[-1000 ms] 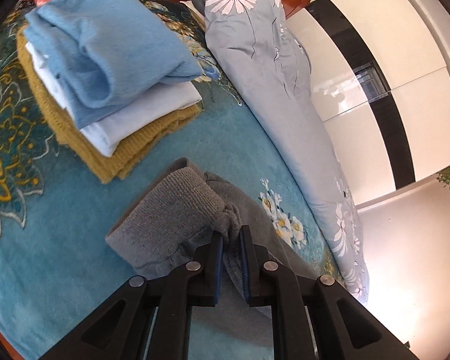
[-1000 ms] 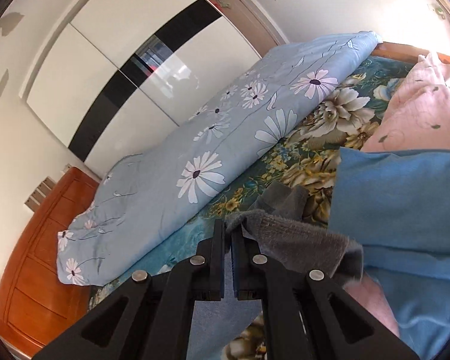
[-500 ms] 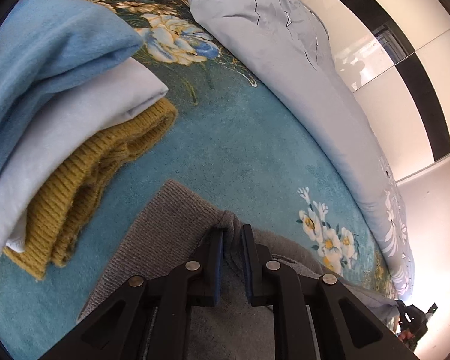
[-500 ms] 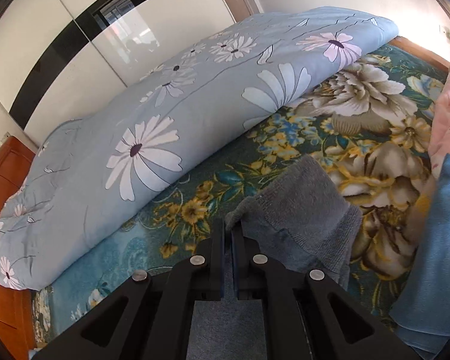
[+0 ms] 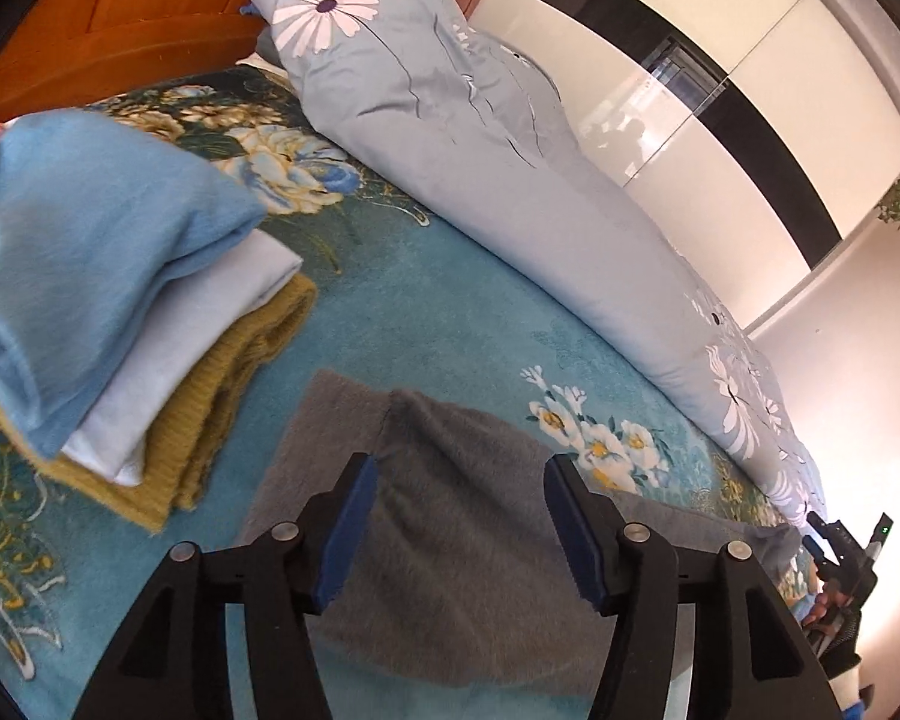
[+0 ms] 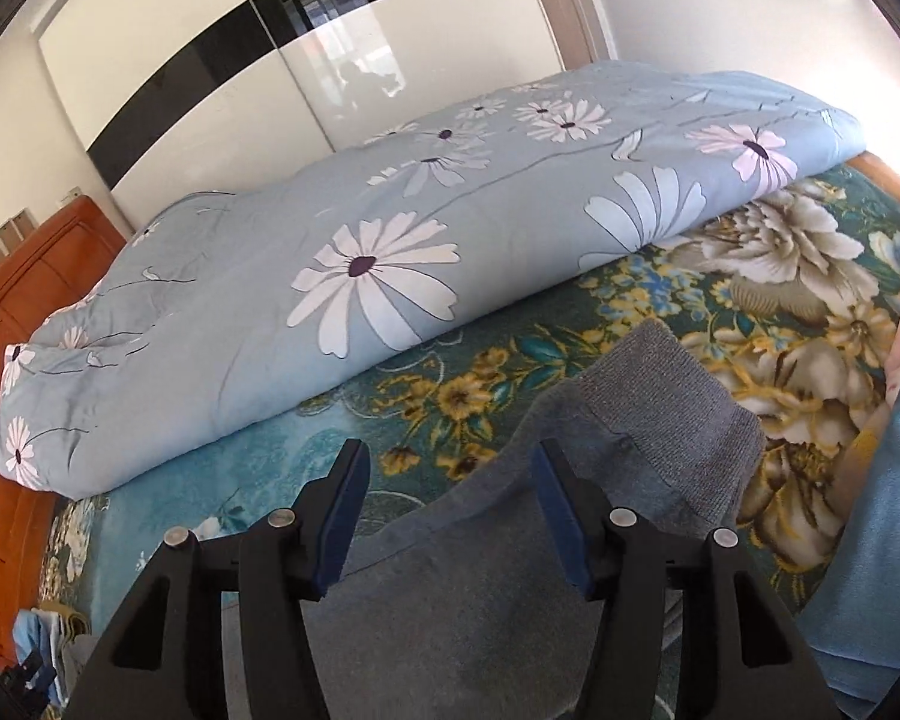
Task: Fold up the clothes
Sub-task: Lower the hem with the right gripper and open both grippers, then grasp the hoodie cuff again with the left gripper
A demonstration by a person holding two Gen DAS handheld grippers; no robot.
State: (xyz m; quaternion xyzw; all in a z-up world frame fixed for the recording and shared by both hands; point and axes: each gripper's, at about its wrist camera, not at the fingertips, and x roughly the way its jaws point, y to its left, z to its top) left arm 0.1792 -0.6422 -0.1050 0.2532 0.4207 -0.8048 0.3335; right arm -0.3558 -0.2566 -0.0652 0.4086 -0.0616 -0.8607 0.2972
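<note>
A grey fleece garment (image 5: 450, 528) lies flat on the teal floral bedspread (image 5: 426, 324). My left gripper (image 5: 459, 468) hovers just above it, open, with nothing between its blue pads. In the right wrist view the same grey garment (image 6: 570, 540) shows its ribbed cuff (image 6: 678, 414) lying on the bedspread. My right gripper (image 6: 450, 468) is open over the garment's edge, holding nothing. Far right in the left wrist view, the other gripper (image 5: 840, 546) shows small.
A stack of folded clothes (image 5: 108, 300), blue over white over mustard knit, sits left of the garment. A rolled grey daisy-print duvet (image 5: 510, 180) runs along the far side. A wooden headboard (image 5: 120, 18) stands behind. Blue folded cloth (image 6: 894, 540) lies at the right.
Both grippers were shut on the grey garment and carried it down onto the bedspread; now both have opened and released it, and it lies flat.
</note>
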